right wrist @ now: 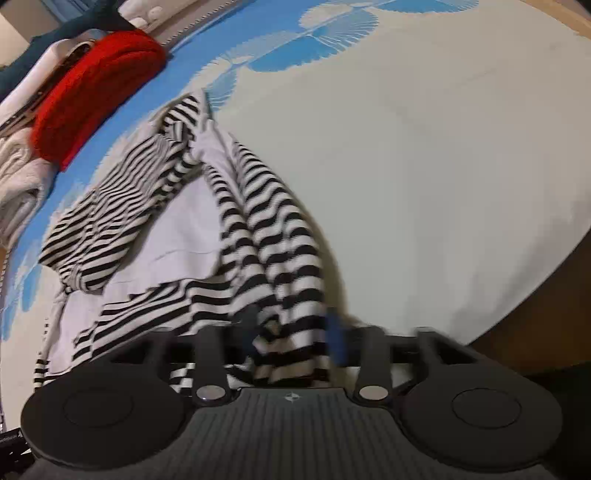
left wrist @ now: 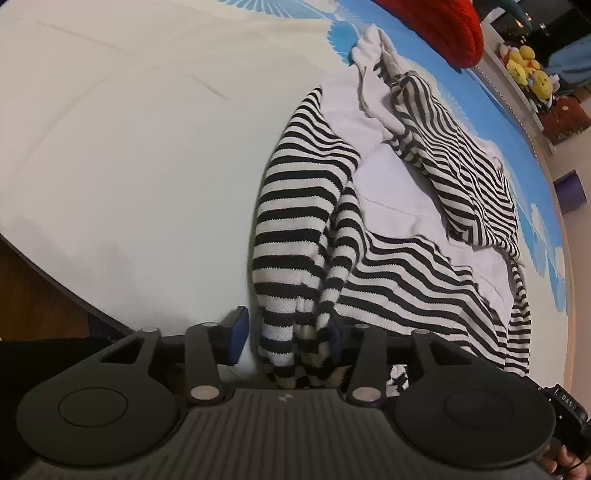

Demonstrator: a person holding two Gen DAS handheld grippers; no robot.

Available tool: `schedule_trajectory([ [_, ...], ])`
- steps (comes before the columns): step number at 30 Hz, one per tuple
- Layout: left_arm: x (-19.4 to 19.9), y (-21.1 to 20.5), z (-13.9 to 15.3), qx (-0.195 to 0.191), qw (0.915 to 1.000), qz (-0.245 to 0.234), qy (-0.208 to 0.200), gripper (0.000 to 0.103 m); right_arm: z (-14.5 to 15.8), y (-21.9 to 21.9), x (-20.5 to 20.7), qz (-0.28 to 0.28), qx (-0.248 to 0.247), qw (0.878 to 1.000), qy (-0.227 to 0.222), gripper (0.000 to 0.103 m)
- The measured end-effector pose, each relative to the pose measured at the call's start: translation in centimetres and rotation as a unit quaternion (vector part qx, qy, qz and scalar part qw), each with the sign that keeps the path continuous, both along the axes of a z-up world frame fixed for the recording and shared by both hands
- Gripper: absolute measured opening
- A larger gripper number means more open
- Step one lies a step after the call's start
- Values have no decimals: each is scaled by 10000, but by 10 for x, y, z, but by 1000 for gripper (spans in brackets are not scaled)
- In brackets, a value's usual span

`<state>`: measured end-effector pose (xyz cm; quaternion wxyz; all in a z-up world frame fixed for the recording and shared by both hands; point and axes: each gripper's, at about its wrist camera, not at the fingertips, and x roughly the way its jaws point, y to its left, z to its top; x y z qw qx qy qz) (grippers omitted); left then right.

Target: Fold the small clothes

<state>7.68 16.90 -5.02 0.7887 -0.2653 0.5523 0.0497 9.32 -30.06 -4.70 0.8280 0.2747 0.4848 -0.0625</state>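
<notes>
The striped garment (left wrist: 295, 206) lay spread and rumpled on the bed (left wrist: 129, 147), black-and-white bands over a pale lining, just this side of the red knit (left wrist: 443, 29) by the blue-patterned cover. The left tool (left wrist: 288, 336) stood parted, a bunched fold of the garment hanging between its fingers, one blue pad clear. The right tool (right wrist: 291, 332) likewise gaped around another fold, blurred.

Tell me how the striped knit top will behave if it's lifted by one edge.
The striped knit top looks floppy: it already lies rumpled in soft folds on the bedsheet. It would probably drape and sag from the lifted edge. Its ribbed knit seems grippy, unlikely to slip.
</notes>
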Motion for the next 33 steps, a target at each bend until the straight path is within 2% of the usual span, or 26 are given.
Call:
schedule_trajectory([
  [9, 3, -8, -7, 126, 9998, -154, -48, 46, -12, 18, 6, 434, -191, 9984, 300, 64],
  [10, 3, -8, -7, 150, 9997, -176, -78, 36, -11, 20, 6, 499, -266, 9979, 307, 62],
  [11, 2, -9, -7, 167, 9996, -205, -107, 23, -11, 22, 5, 543, -339, 9975, 302, 52],
  [12, 2, -9, -7, 166, 9995, -228, -145, 19, -10, 23, 4, 568, -381, 9972, 297, 35],
  [14, 0, -9, -3, 175, 9993, -224, -244, 12, -9, 21, 3, 560, -316, 9976, 263, 16],
  [15, -1, -9, -1, 162, 9993, -201, -287, 12, -7, 19, 2, 504, -291, 9981, 213, 14],
  [18, -3, -6, 3, 64, 9993, -133, -344, 14, -2, 13, -2, 368, -220, 9990, 116, 13],
  [22, -3, -3, -1, -26, 9997, -60, -223, 27, -7, 9, -3, 320, -182, 9990, 266, 18],
  [23, -3, -3, -3, -38, 9998, -68, -169, 27, -10, 9, -1, 331, -176, 9987, 342, 23],
  [24, -2, -4, -6, -27, 9999, -80, -116, 27, -12, 10, -1, 353, -196, 9984, 395, 24],
  [33, -3, -6, -7, 58, 9999, -115, -100, 27, -11, 15, -1, 449, -363, 9976, 384, 22],
])
